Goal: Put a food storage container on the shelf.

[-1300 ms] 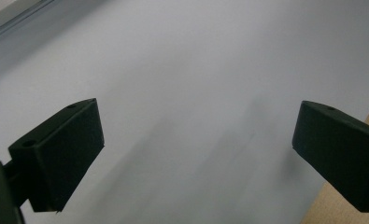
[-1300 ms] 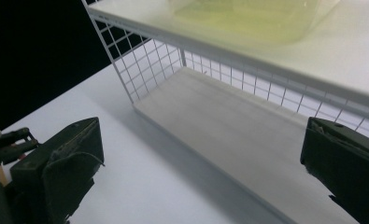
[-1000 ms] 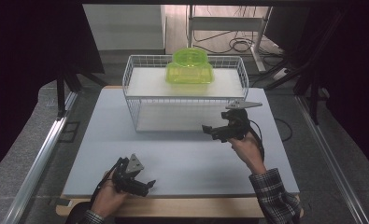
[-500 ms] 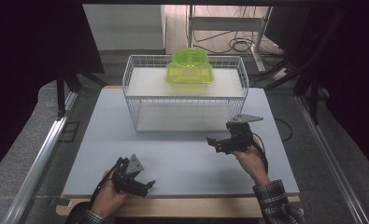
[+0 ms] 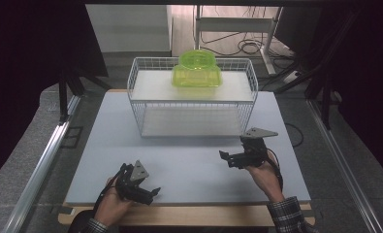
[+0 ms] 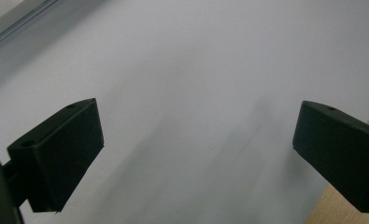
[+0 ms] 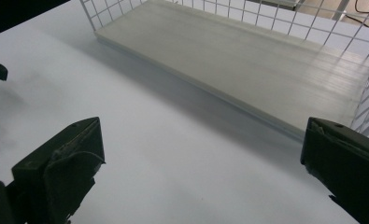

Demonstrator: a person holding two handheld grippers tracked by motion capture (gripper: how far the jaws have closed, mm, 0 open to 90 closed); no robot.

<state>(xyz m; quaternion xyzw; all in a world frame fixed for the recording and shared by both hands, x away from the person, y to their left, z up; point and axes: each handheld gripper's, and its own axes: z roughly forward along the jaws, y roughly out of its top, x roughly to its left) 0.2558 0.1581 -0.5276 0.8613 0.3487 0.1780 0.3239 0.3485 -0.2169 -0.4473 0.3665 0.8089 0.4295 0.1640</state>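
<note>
A translucent lime-green plastic container (image 5: 197, 69) stands on the upper shelf of a white wire rack (image 5: 139, 112) at the back of the table. My right gripper (image 5: 226, 158) hovers low over the white mat in front of the rack's right end, open and empty; the right gripper view looks past its jaws at the rack's lower shelf board (image 7: 247, 60). Near the front edge at the left rests my left gripper (image 5: 151, 194), open too, with only bare mat (image 6: 196, 93) between its jaws.
The pale mat (image 5: 189, 165) lies on a wooden tabletop whose edge (image 5: 189, 214) shows at the front. An aluminium rail (image 5: 39, 165) runs along the left side. Cables and metal frame legs (image 5: 237, 46) lie on the floor behind the rack.
My right gripper has drawn back from the rack toward the front of the table and sunk lower. The left gripper has stayed where it was.
</note>
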